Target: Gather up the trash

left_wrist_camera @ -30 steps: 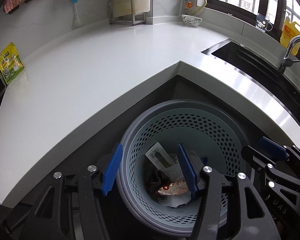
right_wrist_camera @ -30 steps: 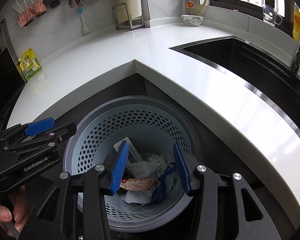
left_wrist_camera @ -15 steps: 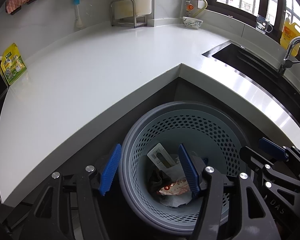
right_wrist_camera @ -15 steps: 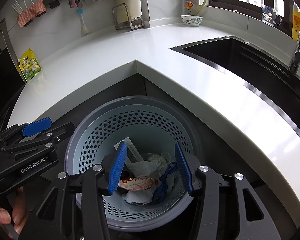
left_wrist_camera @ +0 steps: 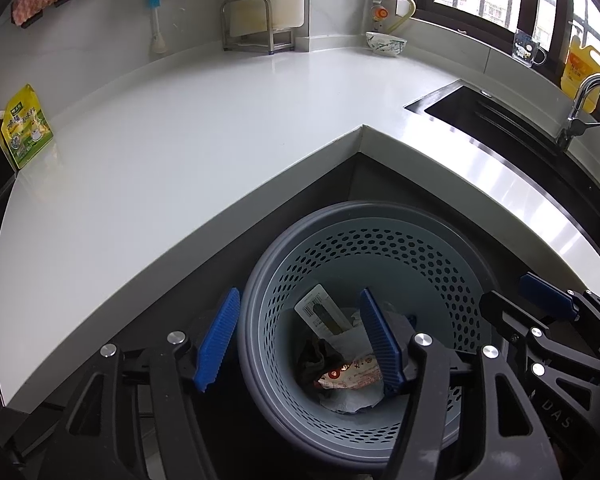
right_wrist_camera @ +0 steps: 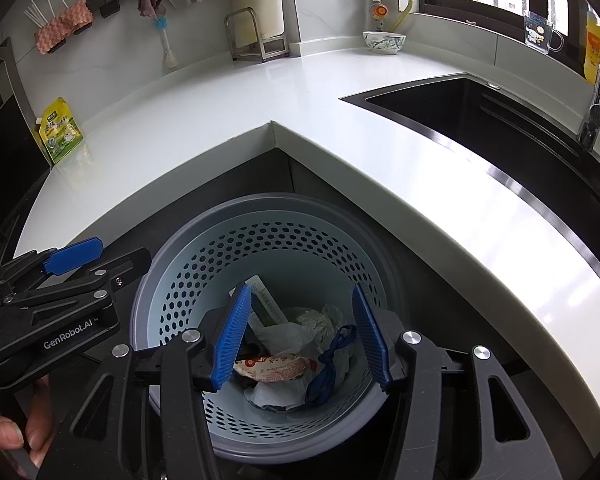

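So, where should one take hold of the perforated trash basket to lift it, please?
Grip the perforated trash basket by its thick grey rim, coming from above. One finger goes inside the wall and one outside. The rim is open and stiff, while the round wall looks too wide for either tool.

Both sets of jaws have just been opening — nothing between them, above the bin (left_wrist_camera: 364, 240).

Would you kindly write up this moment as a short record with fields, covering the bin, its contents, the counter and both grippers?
bin: perforated basket standing below the counter corner
contents: crumpled white paper, snack wrapper, blue cord, flat packet
countertop: white; a green pouch at its far left
sink: dark, nothing seen inside
left gripper: over the basket rim, jaws just opening, nothing between them
right gripper: above the basket, jaws just opening, nothing gripped
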{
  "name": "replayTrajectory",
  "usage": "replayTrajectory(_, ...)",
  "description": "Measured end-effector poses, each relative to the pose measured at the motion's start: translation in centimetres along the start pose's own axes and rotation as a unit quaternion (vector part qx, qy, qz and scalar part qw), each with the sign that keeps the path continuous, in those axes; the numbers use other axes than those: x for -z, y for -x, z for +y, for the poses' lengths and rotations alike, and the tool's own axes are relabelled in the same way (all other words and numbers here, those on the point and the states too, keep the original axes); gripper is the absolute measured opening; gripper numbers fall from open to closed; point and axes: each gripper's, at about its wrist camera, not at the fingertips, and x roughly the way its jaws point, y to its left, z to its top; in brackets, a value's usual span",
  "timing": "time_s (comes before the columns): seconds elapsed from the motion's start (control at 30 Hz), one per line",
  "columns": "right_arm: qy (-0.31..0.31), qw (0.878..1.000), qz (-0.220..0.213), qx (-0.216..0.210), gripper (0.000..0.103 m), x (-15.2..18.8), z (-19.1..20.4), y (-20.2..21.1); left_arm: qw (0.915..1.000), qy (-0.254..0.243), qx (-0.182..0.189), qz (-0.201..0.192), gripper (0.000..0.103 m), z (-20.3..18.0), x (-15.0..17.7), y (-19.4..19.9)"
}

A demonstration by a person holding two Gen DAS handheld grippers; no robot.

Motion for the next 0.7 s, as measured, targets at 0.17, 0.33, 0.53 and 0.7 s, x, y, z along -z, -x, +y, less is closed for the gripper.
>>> replayTrajectory(0.17, 0.001, 1.000, 0.001, 0.001, 0.051, -0.01, 0.10, 0.01, 1.0000, 0.000, 0.000, 0.000, 0.063, 0.01, 0.01, -0.01)
replayTrajectory(0.33, 0.001, 1.000, 0.001, 0.001, 0.051, -0.02, 0.11, 0.01, 1.0000, 0.001, -0.001, -0.001, 0.065, 0.12, 0.00, 0.01)
replayTrajectory(0.53, 0.001, 1.000, 0.000, 0.002, 0.052, -0.04, 0.10, 0.06, 1.0000, 0.000, -0.001, -0.001, 0.067, 0.15, 0.01, 0.02)
replayTrajectory(0.7, 0.001, 1.000, -0.001, 0.002, 0.052, -0.09, 0.04, 0.17, 1.0000, 0.000, -0.001, -0.002, 0.070, 0.32, 0.04, 0.05)
